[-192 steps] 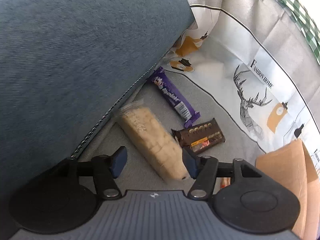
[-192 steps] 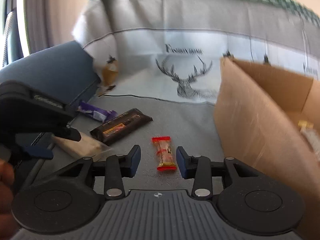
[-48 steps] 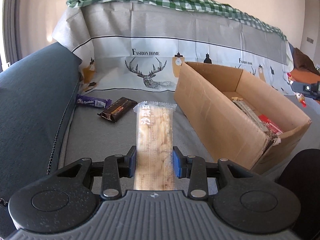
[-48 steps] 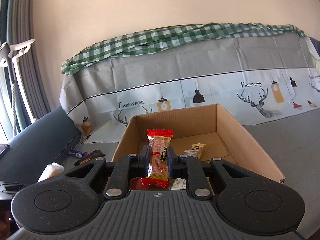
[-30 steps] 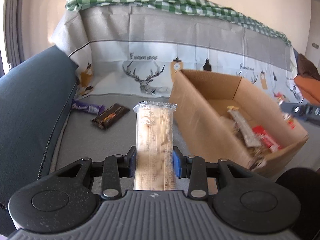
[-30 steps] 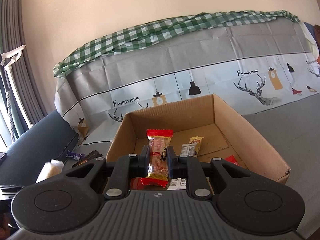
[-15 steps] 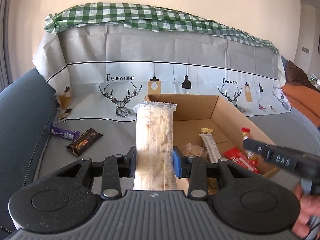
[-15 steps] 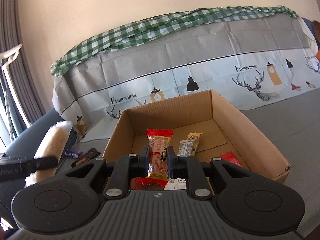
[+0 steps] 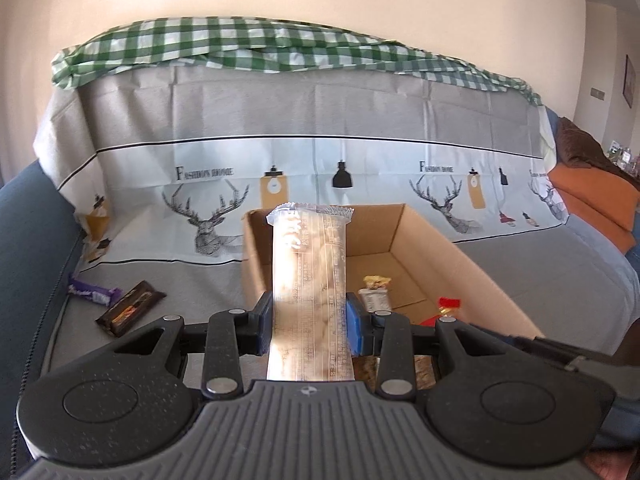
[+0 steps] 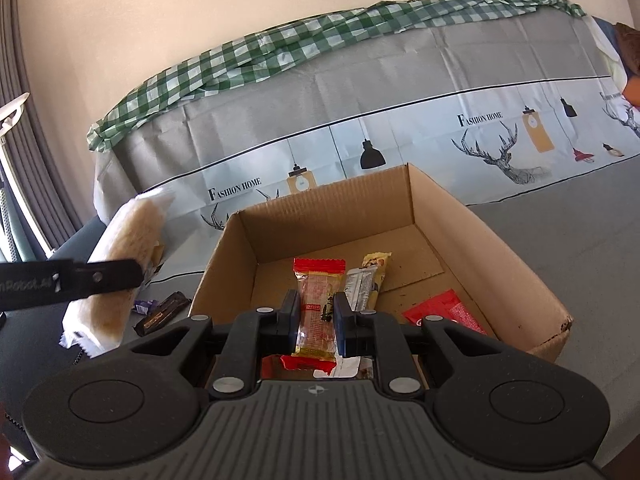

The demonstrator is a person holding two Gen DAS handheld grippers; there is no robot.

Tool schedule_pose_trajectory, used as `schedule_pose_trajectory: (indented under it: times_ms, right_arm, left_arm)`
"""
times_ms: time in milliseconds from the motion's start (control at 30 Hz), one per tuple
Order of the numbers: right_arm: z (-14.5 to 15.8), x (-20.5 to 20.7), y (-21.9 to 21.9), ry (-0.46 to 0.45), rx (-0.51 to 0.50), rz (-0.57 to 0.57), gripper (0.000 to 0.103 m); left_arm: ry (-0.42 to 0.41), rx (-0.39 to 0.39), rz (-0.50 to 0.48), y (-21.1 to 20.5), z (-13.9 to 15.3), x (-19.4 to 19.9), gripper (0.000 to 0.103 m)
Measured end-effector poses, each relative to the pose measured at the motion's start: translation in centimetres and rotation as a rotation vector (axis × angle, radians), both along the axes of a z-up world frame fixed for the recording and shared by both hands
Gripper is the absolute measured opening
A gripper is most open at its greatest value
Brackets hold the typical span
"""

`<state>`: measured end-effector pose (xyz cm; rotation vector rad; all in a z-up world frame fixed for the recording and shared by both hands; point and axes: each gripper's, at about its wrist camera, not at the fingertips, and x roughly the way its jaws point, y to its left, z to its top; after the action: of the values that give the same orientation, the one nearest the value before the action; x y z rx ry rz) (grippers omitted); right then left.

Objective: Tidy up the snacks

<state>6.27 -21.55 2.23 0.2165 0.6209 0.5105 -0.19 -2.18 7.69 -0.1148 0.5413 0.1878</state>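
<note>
My left gripper (image 9: 309,326) is shut on a long clear pack of pale biscuits (image 9: 308,280), held upright in front of the open cardboard box (image 9: 460,268). The pack also shows at the left of the right wrist view (image 10: 120,264). My right gripper (image 10: 316,322) is shut on a small red-ended orange snack pack (image 10: 318,304), held above the near part of the box (image 10: 480,240). Inside the box lie a silver-and-yellow bar (image 10: 366,280) and a red packet (image 10: 444,314).
A purple bar (image 9: 90,292) and a dark brown bar (image 9: 130,312) lie on the grey sofa cover left of the box. A dark blue cushion (image 9: 24,280) stands at the far left. The sofa back carries a deer-print cover and a green checked cloth (image 9: 260,44).
Both grippers have moved closer to the box with their snacks still held. The left gripper has swung right, so the box now lies straight ahead of it.
</note>
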Motion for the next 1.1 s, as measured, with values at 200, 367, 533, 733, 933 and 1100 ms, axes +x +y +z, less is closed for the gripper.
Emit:
schedule_pose_trajectory:
  times_ms: [200, 367, 533, 733, 933, 1100]
  right_arm:
    - [-0.1, 0.0, -0.4, 0.005, 0.010, -0.014, 0.018]
    - [-0.1, -0.2, -0.7, -0.004, 0.013, -0.058, 0.018]
    - [-0.1, -0.5, -0.6, -0.023, 0.001, -0.097, 0.018]
    - [-0.3, -0.1, -0.2, -0.029, 0.006, -0.145, 0.018]
    - [-0.4, 1.4, 1.0, -0.070, 0.019, -0.156, 0.018]
    - [-0.2, 0.9, 1.0, -0.110, 0.019, -0.188, 0.075]
  left_arm:
    - [-0.007, -0.013, -0.030, -2.1, 0.0, 2.0, 0.039]
    - [-0.027, -0.012, -0.058, -3.1, 0.7, 3.1, 0.039]
    - [-0.034, -0.026, -0.057, -3.0, 1.0, 3.9, 0.039]
    - [-0.051, -0.028, -0.060, -2.8, 2.1, 5.0, 0.039]
    - [-0.096, -0.017, -0.089, -2.5, 4.6, 6.1, 0.041]
    - [-0.154, -0.030, -0.099, -1.6, 5.6, 4.9, 0.079]
